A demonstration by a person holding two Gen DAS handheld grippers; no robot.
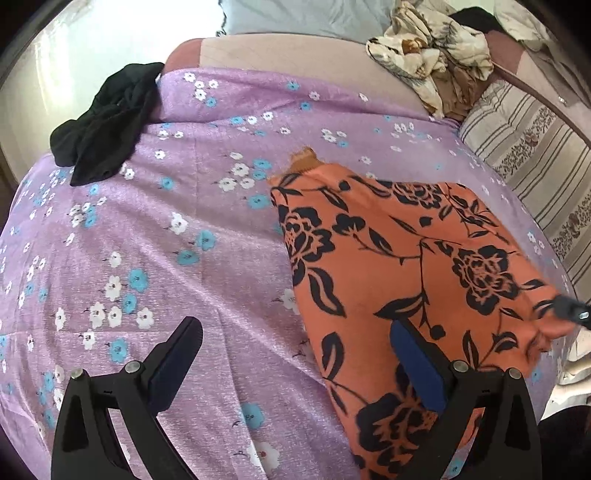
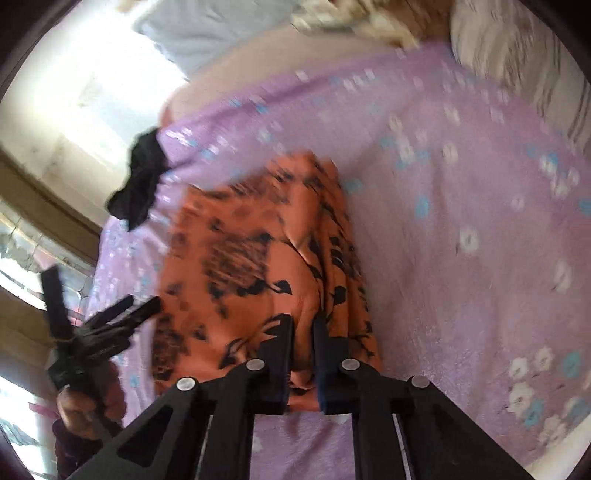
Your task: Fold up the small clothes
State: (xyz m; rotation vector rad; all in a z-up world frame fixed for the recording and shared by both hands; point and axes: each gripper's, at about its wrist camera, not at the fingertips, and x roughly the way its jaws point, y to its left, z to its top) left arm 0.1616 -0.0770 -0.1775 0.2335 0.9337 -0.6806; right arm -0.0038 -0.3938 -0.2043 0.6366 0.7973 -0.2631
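An orange garment with black flowers (image 1: 399, 266) lies on the purple flowered bedsheet (image 1: 207, 206), right of centre in the left wrist view. My left gripper (image 1: 295, 350) is open above the sheet, its right finger (image 1: 417, 365) over the garment's near edge. My right gripper (image 2: 303, 350) is shut on the near edge of the orange garment (image 2: 258, 258) and lifts it. The right gripper's tip (image 1: 570, 312) shows at the garment's right corner. The left gripper (image 2: 99, 328) shows at the left in the blurred right wrist view.
A crumpled black garment (image 1: 107, 122) lies at the sheet's far left edge. A cream patterned pile of clothes (image 1: 432, 51) sits at the back right. A striped pillow (image 1: 528, 155) lies along the right side. A pale blue pillow (image 1: 303, 18) is at the back.
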